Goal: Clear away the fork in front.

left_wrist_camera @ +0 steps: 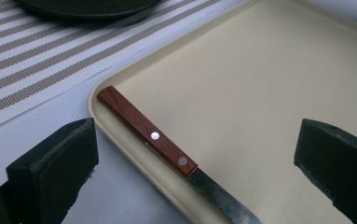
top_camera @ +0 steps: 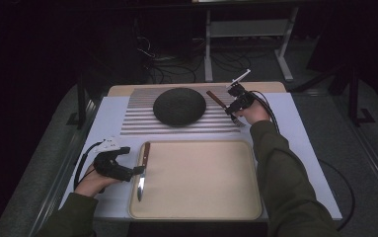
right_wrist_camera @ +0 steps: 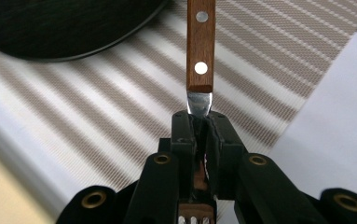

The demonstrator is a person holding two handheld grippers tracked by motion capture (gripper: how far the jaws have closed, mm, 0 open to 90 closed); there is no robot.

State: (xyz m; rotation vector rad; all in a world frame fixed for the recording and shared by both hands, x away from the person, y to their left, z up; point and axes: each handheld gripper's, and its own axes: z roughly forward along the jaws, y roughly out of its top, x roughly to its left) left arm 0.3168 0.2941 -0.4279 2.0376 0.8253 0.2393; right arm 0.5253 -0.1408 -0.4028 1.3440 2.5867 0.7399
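Note:
A knife (top_camera: 141,174) with a wooden handle (left_wrist_camera: 147,132) lies along the left rim of the beige tray (top_camera: 196,142), blade toward me. My left gripper (top_camera: 138,170) rests just left of it, open. In the left gripper view its jaws (left_wrist_camera: 197,140) stand wide apart and touch nothing. At the far right, my right gripper (top_camera: 233,106) hovers above the striped placemat (top_camera: 137,118), shut on a fork. The jaws (right_wrist_camera: 199,119) clamp the fork's metal neck. Its wooden handle (right_wrist_camera: 200,42) points away, and its tines (top_camera: 237,120) point back toward me.
A dark round plate (top_camera: 179,105) sits on the placemat, left of the right gripper. The tray's bare surface (left_wrist_camera: 260,84) stretches right of the knife. A white sheet (top_camera: 305,148) covers the table. Desk legs and cables stand behind the far edge.

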